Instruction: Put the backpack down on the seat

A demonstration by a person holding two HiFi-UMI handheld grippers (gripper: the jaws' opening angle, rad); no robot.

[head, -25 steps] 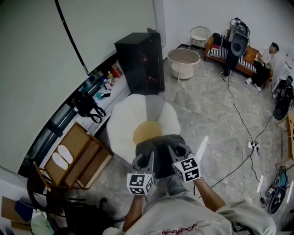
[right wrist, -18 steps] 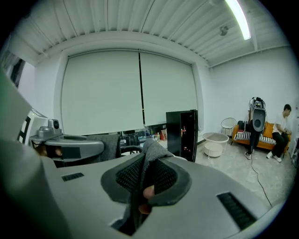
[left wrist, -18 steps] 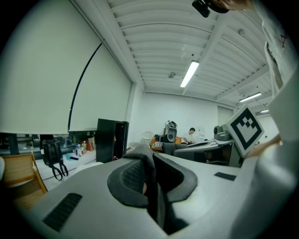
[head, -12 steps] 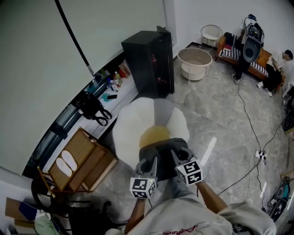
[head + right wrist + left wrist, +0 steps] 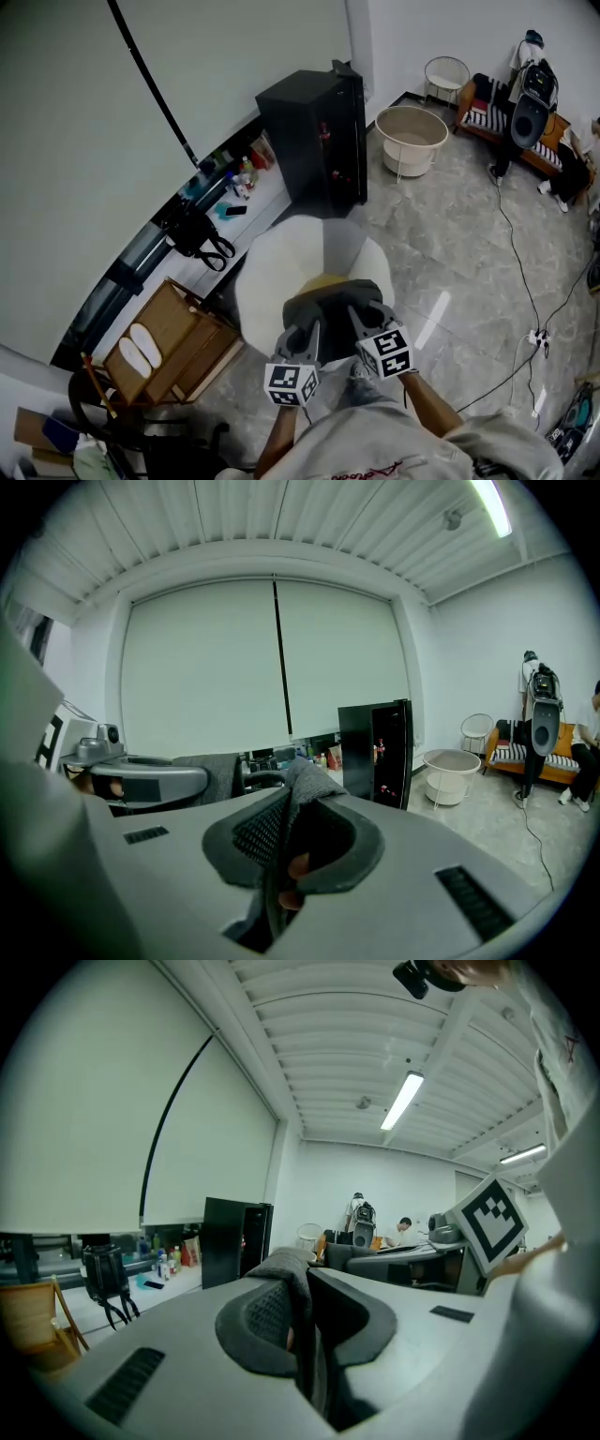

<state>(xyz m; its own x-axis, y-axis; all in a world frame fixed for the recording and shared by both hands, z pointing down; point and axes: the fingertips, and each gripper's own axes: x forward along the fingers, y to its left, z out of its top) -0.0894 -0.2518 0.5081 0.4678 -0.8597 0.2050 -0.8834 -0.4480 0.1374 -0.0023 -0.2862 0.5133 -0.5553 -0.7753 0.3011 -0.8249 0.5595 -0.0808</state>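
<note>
A grey backpack [image 5: 334, 302] hangs over a round white chair [image 5: 267, 277] and hides most of its yellow seat cushion [image 5: 322, 280]. In the head view my left gripper [image 5: 302, 339] holds the bag's near left top and my right gripper [image 5: 367, 325] its near right top. Grey backpack fabric [image 5: 284, 1269] is pinched between the jaws in the left gripper view, where the left gripper [image 5: 303, 1290] is shut on it. The right gripper view shows the right gripper [image 5: 288, 825] shut on a fold of the same fabric [image 5: 306, 782]. Whether the bag touches the seat is hidden.
A black cabinet [image 5: 319, 131] stands behind the chair, a beige tub [image 5: 411, 133] to its right. A wooden crate [image 5: 169, 342] sits at the left. On the window ledge lie a black bag [image 5: 192, 234] and bottles. Cables [image 5: 520, 352] cross the floor; people are by a sofa [image 5: 534, 141].
The view has shifted toward the chair, and the backpack now covers more of the yellow cushion. Both grippers keep their hold on the bag.
</note>
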